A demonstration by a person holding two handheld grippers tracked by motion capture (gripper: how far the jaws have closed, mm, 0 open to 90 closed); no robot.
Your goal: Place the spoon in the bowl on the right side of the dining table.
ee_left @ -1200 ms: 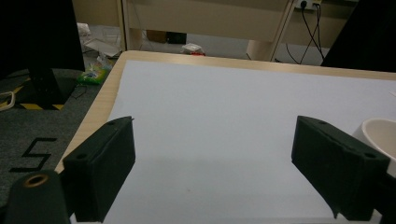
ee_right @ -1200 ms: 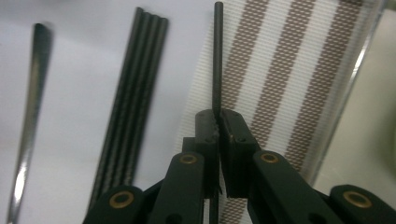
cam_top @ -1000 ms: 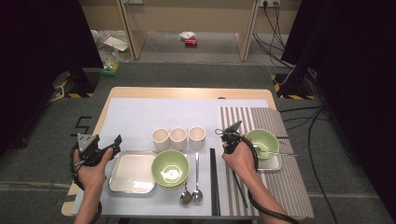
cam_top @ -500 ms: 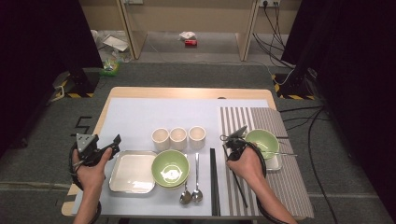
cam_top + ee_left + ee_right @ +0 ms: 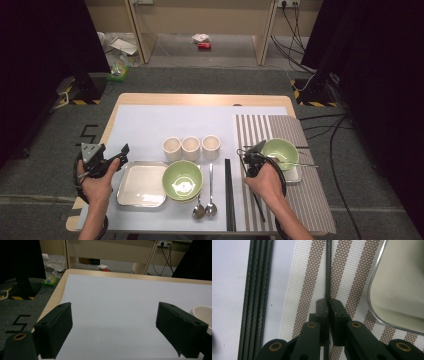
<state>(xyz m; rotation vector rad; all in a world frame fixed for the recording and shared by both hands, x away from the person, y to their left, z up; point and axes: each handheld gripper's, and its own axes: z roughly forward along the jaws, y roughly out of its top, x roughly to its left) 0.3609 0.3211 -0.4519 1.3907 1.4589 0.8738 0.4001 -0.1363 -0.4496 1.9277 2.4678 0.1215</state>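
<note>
Clamping a black chopstick (image 5: 328, 270) between its jaws, the right tool (image 5: 328, 302) has just closed on it flat on the striped mat (image 5: 307, 290), left of the steel tray (image 5: 402, 290), likely to lift it. Left of the tray, more chopsticks (image 5: 258, 290) lie. Far left, the left tool (image 5: 120, 330) waits, jaws spread, empty.

Three cups (image 5: 191, 148), two bowls (image 5: 183, 179), two spoons (image 5: 210, 190).

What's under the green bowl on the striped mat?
The green bowl sits on a pale metal-rimmed tray lying on the striped mat. The bowl and the right gripper, shut on a black chopstick, cover most of the tray from above.
</note>
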